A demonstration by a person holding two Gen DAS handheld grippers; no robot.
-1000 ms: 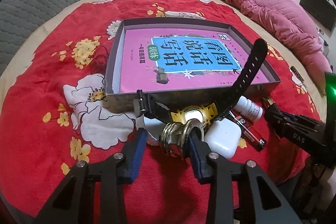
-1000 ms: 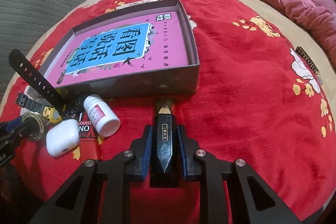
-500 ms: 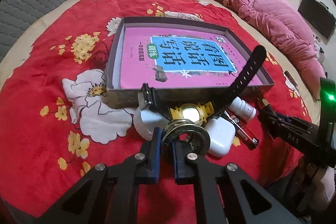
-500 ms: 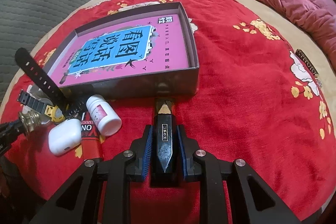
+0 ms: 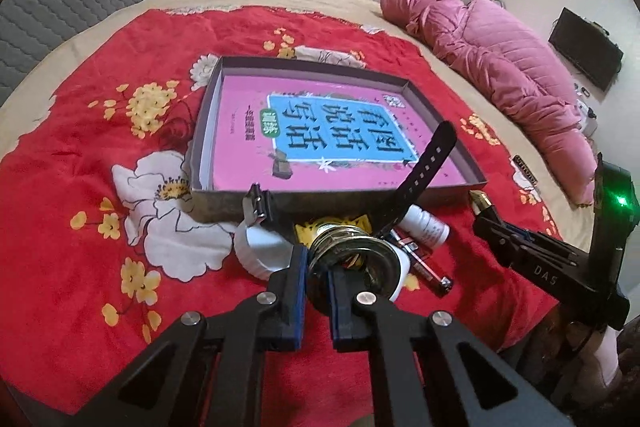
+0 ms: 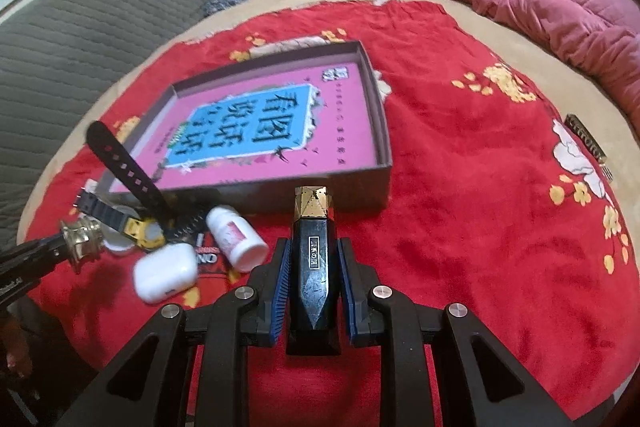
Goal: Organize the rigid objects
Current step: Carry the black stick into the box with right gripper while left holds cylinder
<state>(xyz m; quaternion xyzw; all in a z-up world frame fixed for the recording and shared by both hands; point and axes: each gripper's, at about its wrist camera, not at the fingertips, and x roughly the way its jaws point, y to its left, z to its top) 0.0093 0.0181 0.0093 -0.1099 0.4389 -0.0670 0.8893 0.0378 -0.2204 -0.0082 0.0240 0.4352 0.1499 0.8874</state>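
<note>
Between the blue pads of the left gripper sits the rim of a brass ring-shaped piece. A second ago those jaws stood wide around it; they have since closed and now pinch its edge, and in the right wrist view the piece looks clear of the red cloth, so it appears to be lifted, not just touched. The right gripper is clamped on a black bar with a gold tip, as it was a second ago, and has risen a little; its tip points at the near wall of the box.

Left on the cloth just in front of the box, bunched together, are a watch with its strap sticking up, a white earbud case, a small white bottle, a red lighter and a white lid. The box holds only a pink book lying flat.

Both hands therefore seem loaded, and the pick-up step looks finished for two items. What likely remains for these is the carry over the near wall and a release onto the book. The thin rim grip on the brass piece may be the weak point: it could swing or slip if tilted.
</note>
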